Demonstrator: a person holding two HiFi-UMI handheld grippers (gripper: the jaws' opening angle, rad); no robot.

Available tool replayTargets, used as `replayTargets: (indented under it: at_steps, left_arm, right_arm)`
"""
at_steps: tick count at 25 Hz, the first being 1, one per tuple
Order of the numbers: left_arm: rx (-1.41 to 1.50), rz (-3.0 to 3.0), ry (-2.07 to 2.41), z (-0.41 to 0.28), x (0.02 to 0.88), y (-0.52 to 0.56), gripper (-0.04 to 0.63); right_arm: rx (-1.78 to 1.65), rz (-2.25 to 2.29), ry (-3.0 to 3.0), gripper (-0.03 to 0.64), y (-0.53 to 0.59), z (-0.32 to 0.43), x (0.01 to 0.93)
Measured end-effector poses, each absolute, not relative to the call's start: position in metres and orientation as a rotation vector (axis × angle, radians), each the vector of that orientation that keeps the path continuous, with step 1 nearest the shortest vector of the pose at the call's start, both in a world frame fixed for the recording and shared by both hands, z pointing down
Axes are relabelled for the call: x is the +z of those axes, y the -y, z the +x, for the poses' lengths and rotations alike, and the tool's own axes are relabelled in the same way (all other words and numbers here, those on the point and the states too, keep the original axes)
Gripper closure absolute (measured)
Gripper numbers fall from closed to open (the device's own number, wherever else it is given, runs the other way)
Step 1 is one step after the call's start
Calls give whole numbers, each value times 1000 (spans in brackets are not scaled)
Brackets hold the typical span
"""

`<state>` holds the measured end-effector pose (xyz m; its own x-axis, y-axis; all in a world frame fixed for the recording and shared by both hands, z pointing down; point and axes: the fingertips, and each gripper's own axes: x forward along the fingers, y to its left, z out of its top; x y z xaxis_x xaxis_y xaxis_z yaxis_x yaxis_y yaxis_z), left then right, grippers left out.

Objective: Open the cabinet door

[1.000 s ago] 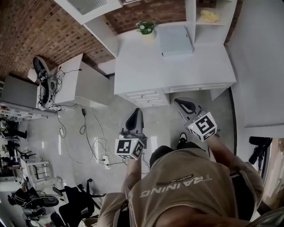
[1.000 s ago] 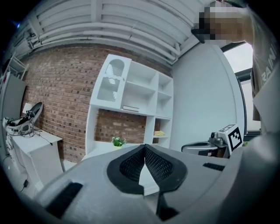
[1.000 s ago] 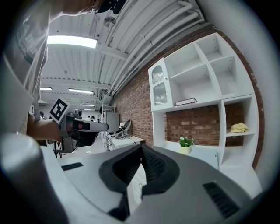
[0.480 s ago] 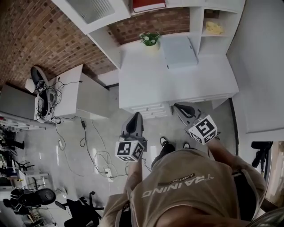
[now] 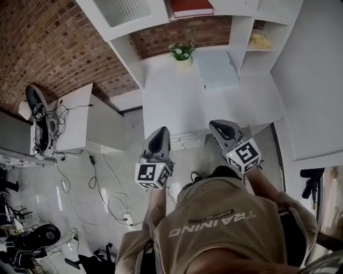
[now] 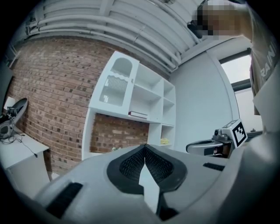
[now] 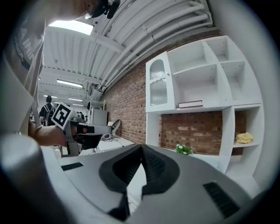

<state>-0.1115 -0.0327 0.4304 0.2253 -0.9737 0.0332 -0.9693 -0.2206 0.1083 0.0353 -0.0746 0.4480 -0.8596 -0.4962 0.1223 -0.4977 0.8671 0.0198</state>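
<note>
A white wall unit stands ahead, and its upper left cabinet door (image 5: pixel 120 10) has a ribbed glass pane. That door is closed; it also shows in the left gripper view (image 6: pixel 116 85) and the right gripper view (image 7: pixel 158 89). My left gripper (image 5: pixel 161 131) is held level over the floor just short of the desk's drawers (image 5: pixel 187 140), shut and holding nothing (image 6: pixel 145 146). My right gripper (image 5: pixel 215 124) hovers beside it at the desk's front edge, also shut and empty (image 7: pixel 141 146). Both are well below and short of the door.
On the white desk top (image 5: pixel 161 101) stand a small potted plant (image 5: pixel 182 52) and a flat grey box (image 5: pixel 218 69). A red book (image 5: pixel 190 6) and a yellow object (image 5: pixel 261 41) lie on shelves. A side table (image 5: pixel 69 126) with cables stands left; cords (image 5: pixel 107 187) trail over the floor.
Both grippers have moved forward together toward the desk, from open floor to its front edge. The wall unit now looks nearer. Both stayed shut.
</note>
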Motion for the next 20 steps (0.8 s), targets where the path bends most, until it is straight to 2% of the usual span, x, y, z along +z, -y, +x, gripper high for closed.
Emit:
replayTargets:
  at_steps: [20]
  left_arm:
    - [-44,2287,1882,-168,455,82,588]
  right_arm:
    - [169,725,2924,603,137,-27,465]
